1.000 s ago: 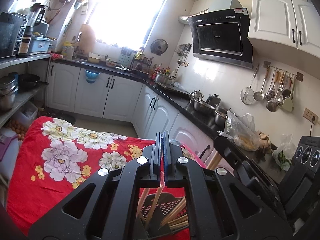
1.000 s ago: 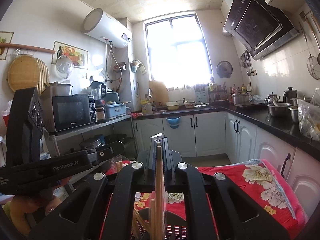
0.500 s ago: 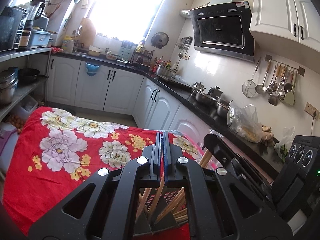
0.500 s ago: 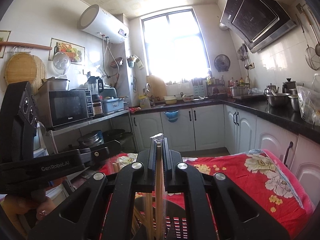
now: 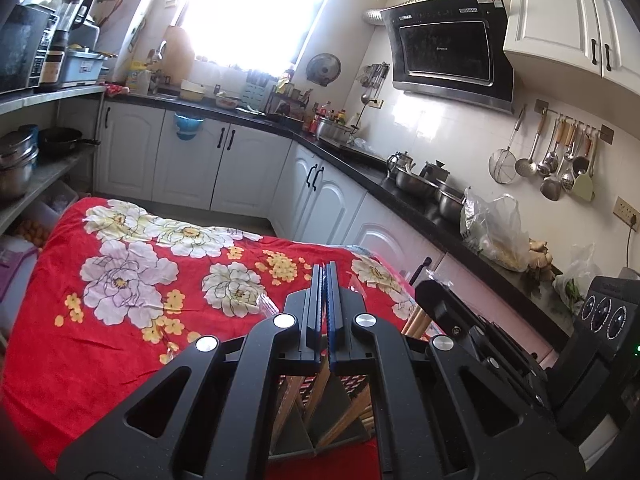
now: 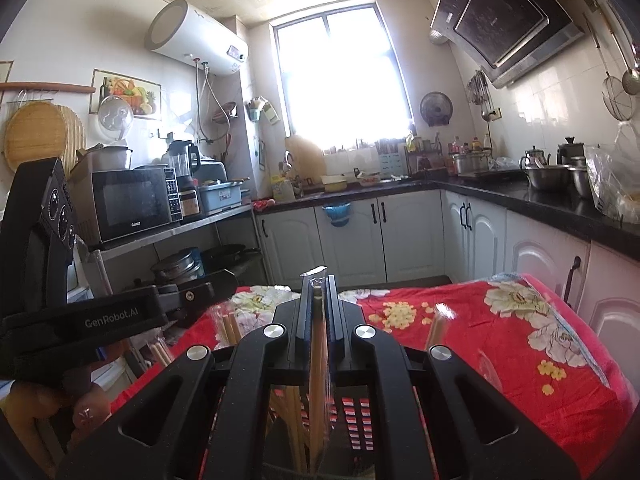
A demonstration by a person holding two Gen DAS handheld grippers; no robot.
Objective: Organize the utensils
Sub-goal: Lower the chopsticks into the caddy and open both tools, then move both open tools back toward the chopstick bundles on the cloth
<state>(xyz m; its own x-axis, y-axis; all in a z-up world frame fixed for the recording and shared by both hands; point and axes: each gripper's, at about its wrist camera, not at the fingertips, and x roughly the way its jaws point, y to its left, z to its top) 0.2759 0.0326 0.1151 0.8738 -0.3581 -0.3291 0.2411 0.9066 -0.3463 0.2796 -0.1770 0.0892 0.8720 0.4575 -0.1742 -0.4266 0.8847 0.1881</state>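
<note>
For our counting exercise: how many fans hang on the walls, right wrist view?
2: a white fan by the fruit picture, a dark fan right of the window. Others may be hidden.

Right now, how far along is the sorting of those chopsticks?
Partly done: several wooden chopsticks already stand in the dark slotted holder on the red floral cloth. In hand: the right gripper is shut on a plastic-wrapped pair of chopsticks above the holder. The left gripper is shut too; a stick seems to hang from its fingers. Left: both still need dropping in.
</note>
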